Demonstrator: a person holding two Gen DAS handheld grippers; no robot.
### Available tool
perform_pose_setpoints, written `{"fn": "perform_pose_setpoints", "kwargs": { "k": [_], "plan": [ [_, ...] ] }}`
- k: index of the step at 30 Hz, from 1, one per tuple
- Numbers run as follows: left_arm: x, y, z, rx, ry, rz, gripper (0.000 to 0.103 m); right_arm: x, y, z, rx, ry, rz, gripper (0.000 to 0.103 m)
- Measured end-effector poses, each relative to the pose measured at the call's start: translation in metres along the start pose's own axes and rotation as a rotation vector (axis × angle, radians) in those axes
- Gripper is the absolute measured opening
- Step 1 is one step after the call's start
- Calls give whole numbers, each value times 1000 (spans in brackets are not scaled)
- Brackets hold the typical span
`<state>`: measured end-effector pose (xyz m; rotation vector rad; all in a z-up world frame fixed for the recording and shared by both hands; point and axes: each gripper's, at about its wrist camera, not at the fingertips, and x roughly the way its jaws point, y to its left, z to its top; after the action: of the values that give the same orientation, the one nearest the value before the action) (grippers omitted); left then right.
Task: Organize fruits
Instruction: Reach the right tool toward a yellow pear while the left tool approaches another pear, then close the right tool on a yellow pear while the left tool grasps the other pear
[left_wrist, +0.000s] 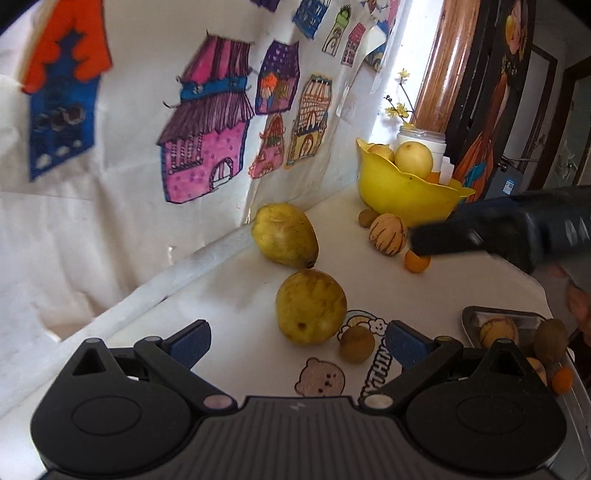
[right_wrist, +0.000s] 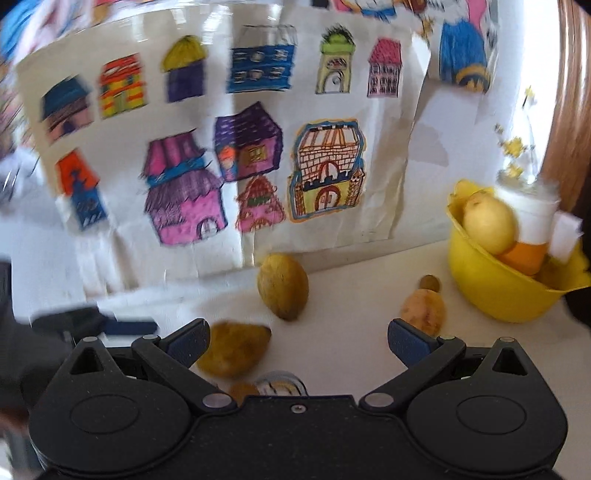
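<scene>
Both sets of jaws stand wide apart and empty. The left gripper (left_wrist: 297, 345) hovers low over the white surface (left_wrist: 229, 295), and right ahead of it sits a big yellow-green pear (left_wrist: 311, 306), with a small brown fruit (left_wrist: 357, 343) just beside it on the cartoon print. Further back, close to the surface's rear edge by the wall of house drawings (left_wrist: 207, 122), lies a second pear (left_wrist: 284, 235), tilted on its side.

Over toward the far right corner, the yellow bowl (left_wrist: 402, 195) holds pale round fruit, with a white jar (left_wrist: 424, 142) behind it. At the bowl's foot: a striped melon-like fruit (left_wrist: 388, 234), a little brown one (left_wrist: 367, 218) and a small orange (left_wrist: 417, 261). The right gripper's dark body reaches in from the right there, its tip just beside the striped fruit and the orange; whether it touches them I cannot tell.

At the near right edge, a metal tray (left_wrist: 476, 317) carries several fruits, partly hidden behind the left gripper's own body.

From the right wrist, blurred, the right gripper (right_wrist: 297, 343) is open over the surface, pears ahead, yellow bowl off to the right.
</scene>
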<state>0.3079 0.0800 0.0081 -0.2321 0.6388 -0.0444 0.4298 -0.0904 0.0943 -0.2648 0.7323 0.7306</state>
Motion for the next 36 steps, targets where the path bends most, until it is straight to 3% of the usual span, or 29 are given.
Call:
{"fn": "perform_pose_setpoints", "kwargs": {
  "k": [5, 15, 25, 36],
  "plan": [
    [18, 3, 6, -33, 8, -18, 102, 43, -9, 17, 64, 38, 50, 100],
    [34, 6, 9, -38, 20, -41, 82, 107, -23, 29, 211, 96, 167, 84],
    [36, 9, 9, -48, 38, -65, 65, 137, -8, 30, 175, 121, 149, 71],
    [41, 5, 7, -42, 53, -75, 55, 159, -4, 19, 175, 115, 123, 59]
  ]
}}
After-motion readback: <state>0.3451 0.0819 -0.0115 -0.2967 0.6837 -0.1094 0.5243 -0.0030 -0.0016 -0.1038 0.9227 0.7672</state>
